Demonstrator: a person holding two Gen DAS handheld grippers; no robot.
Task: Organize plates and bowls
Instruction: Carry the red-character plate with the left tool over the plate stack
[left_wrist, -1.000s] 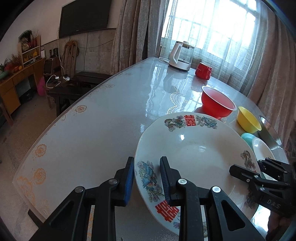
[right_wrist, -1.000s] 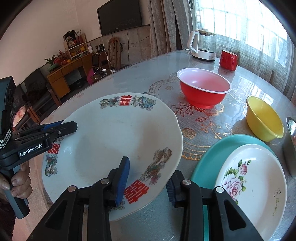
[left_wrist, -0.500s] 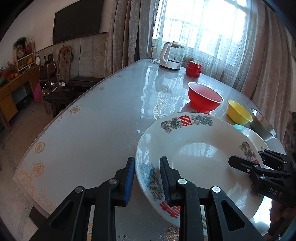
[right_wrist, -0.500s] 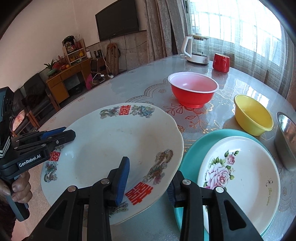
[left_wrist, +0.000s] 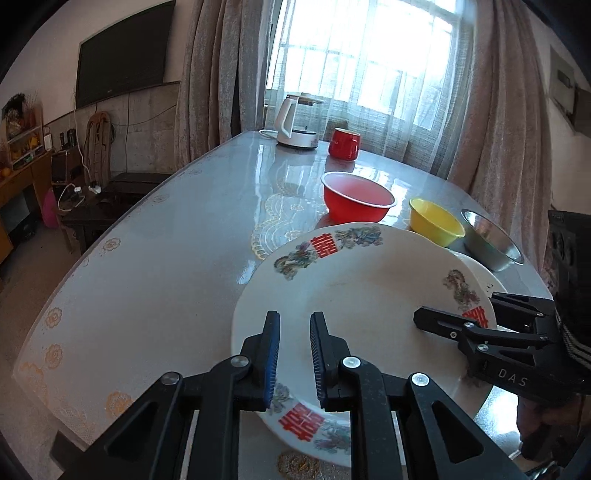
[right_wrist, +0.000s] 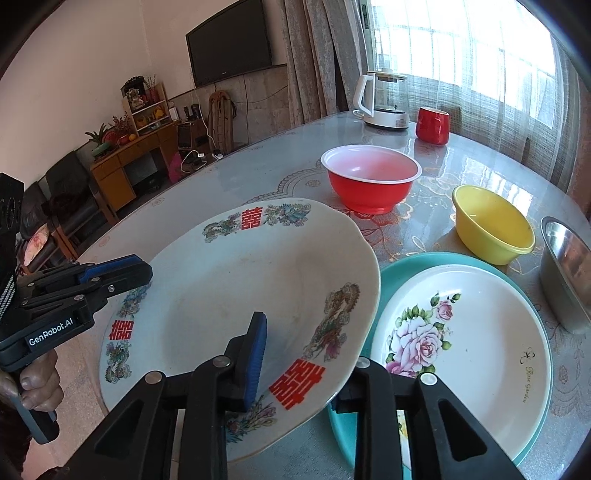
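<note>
A large white plate with red double-happiness marks (left_wrist: 362, 295) (right_wrist: 240, 288) is held up above the table, tilted. My left gripper (left_wrist: 293, 354) is shut on its left rim. My right gripper (right_wrist: 299, 369) is shut on its near rim, one finger above and one below. My right gripper also shows in the left wrist view (left_wrist: 480, 332), and my left gripper shows in the right wrist view (right_wrist: 110, 273). The held plate overlaps the left edge of a white rose plate (right_wrist: 465, 343) that lies on a teal plate (right_wrist: 524, 291).
A red bowl (right_wrist: 371, 181), a yellow bowl (right_wrist: 491, 225) and a steel bowl (right_wrist: 565, 273) stand behind the plates. A kettle (right_wrist: 384, 99) and a red mug (right_wrist: 432, 125) stand at the far end. The table edge (left_wrist: 74, 273) runs along the left.
Both grippers have carried the large plate to the right and higher. It now overlaps the teal and rose plates and tilts more.
</note>
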